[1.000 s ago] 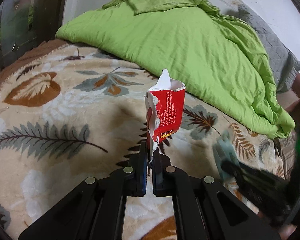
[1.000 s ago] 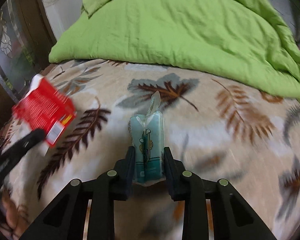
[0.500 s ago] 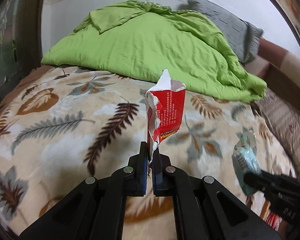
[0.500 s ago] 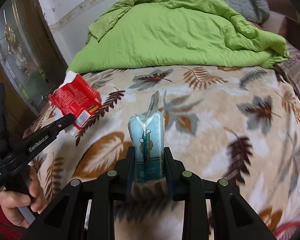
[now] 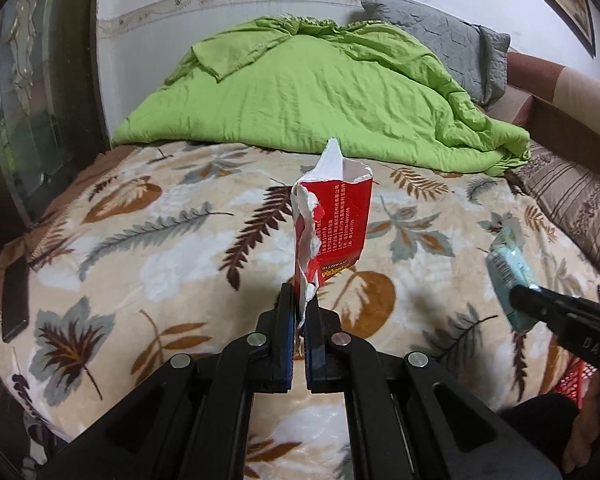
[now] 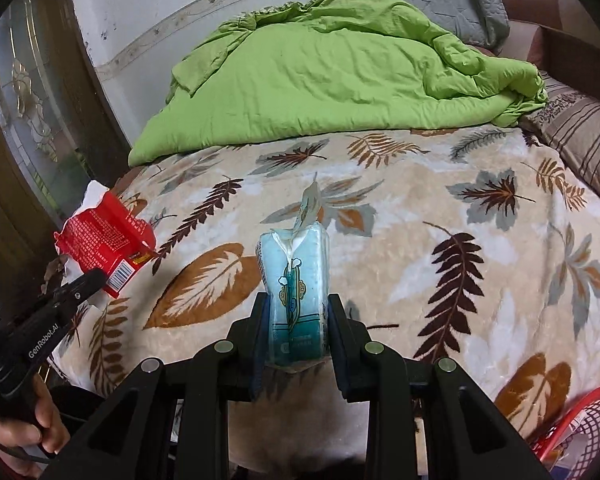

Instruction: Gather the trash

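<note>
L gripper (image 5: 299,312) clamped on torn red carton (image 5: 332,228) by thin edge, could slip. R gripper (image 6: 296,332) squeezing blue tissue pack (image 6: 294,292); red basket (image 6: 580,428) off to side, easy miss imo.

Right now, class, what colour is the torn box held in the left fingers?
Red, white inside: torn box, clearest in the left wrist view.

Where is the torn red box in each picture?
Left wrist view: the torn red box stands upright in the middle, pinched in the left gripper.
Right wrist view: the same box is at the left edge, tilted.
Shared landmark: the green quilt at the back of the bed.
</note>
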`<state>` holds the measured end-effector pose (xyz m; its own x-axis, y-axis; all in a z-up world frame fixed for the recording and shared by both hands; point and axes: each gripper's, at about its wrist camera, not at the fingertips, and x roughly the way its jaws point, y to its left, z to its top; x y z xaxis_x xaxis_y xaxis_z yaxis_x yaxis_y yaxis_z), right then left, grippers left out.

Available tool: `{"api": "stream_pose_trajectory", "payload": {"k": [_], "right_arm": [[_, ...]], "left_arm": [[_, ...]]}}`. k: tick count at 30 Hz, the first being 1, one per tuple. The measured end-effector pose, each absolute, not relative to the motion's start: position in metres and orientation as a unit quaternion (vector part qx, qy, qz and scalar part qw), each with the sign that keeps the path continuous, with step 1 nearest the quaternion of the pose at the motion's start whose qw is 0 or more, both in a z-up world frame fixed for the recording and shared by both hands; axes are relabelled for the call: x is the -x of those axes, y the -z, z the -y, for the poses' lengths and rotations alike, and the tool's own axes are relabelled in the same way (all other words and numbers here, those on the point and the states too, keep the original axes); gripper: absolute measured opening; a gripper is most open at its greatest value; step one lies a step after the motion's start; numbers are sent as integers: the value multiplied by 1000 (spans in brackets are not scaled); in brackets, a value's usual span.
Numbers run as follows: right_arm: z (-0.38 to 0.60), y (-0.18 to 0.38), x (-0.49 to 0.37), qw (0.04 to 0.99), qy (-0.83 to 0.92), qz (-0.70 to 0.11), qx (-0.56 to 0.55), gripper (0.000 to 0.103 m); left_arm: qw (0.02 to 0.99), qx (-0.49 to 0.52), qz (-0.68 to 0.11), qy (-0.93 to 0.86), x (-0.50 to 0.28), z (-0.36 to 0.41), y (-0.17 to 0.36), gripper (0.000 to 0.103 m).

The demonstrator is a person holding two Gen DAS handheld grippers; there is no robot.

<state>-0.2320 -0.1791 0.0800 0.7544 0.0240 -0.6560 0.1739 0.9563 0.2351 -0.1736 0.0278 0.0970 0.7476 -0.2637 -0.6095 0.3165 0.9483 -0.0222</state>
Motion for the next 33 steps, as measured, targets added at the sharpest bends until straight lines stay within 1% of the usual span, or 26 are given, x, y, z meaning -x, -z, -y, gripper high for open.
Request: {"api": "stream_pose_trajectory", "payload": {"k": [10, 33], "right_arm": [[171, -85, 234, 931, 38, -339, -130, 30], [180, -72, 221, 917, 18, -363, -163, 30]], "left_arm": [[938, -65, -303, 156, 176, -18, -94, 3], [930, -83, -317, 165, 163, -4, -76, 3]]}}
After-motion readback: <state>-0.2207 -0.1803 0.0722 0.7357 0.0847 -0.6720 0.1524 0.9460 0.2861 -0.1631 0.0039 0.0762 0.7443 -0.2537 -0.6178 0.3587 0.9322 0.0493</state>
